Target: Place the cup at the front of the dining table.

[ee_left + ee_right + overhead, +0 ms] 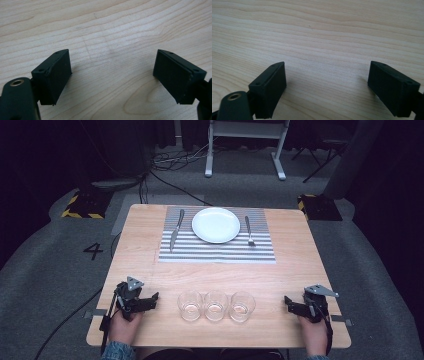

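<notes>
Left gripper [112, 75]: jaws spread wide, nothing between them, bare table [110, 30] beneath. In the high view this gripper [155, 296] rests at the table's near left corner, jaws pointing inward toward the glasses, held by the left hand [125, 322].

Right gripper [327, 82]: jaws likewise spread, nothing between them, plain wood grain below. In the high view it [287, 300] sits at the near right corner, jaws pointing inward, held by the right hand [314, 332]. A cable trails from each gripper off the near edge.

Between the two grippers stand three clear glasses in a row along the near edge, upright, just beside one another: left glass [190, 305], middle glass [216, 305], right glass [242, 306]. Each gripper is apart from its nearest glass; no contact.

Farther back lies a striped mat [220, 252]. On it: a white plate [216, 224] at centre, a knife [176, 229] to its left and a fork [249, 231] to its right, both lying flat and clear of the plate.
</notes>
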{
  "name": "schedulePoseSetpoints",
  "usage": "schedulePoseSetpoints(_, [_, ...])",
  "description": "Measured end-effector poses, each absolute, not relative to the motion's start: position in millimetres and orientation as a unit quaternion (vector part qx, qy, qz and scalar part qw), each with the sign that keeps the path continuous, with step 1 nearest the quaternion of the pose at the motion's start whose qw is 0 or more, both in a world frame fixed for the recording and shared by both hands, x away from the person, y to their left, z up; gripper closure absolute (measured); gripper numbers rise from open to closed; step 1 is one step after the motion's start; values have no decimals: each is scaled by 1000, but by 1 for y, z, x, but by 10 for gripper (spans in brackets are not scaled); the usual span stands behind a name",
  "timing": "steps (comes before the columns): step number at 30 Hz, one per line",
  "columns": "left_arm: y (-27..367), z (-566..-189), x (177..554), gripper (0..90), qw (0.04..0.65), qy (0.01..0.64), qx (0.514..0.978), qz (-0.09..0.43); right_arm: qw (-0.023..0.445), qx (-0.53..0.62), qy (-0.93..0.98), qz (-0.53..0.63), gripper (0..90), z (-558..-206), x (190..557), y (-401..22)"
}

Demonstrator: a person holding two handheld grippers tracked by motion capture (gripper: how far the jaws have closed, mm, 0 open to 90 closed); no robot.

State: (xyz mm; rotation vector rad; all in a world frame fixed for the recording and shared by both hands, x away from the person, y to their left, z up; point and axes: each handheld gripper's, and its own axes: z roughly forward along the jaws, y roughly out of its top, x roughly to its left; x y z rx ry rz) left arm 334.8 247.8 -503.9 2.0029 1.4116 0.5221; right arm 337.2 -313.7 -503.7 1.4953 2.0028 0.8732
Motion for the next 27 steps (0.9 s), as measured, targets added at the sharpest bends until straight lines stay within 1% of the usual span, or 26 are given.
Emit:
schedulePoseSetpoints(8, [248, -504, 335, 151, 312, 534, 760, 200, 250, 561, 724, 315, 152, -504, 337, -310])
schedulePoseSetpoints(12, [248, -504, 335, 151, 313, 535, 760, 199, 263, 575, 710, 309, 147, -504, 338, -305])
schedulePoseSetpoints(14, [248, -504, 335, 151, 313, 535, 760, 199, 258, 578, 709, 311, 144, -504, 338, -303])
schedulePoseSetpoints(16, [248, -504, 335, 151, 313, 535, 760, 198, 260, 576, 710, 311, 138, -504, 338, -304])
schedulePoseSetpoints(17, [248, -504, 335, 151, 312, 534, 760, 200, 260, 588, 699, 313, 113, -503, 337, -304])
schedulePoseSetpoints(27, [248, -504, 335, 151, 313, 535, 760, 198, 302, 563, 676, 367, 113, -487, 323, -302])
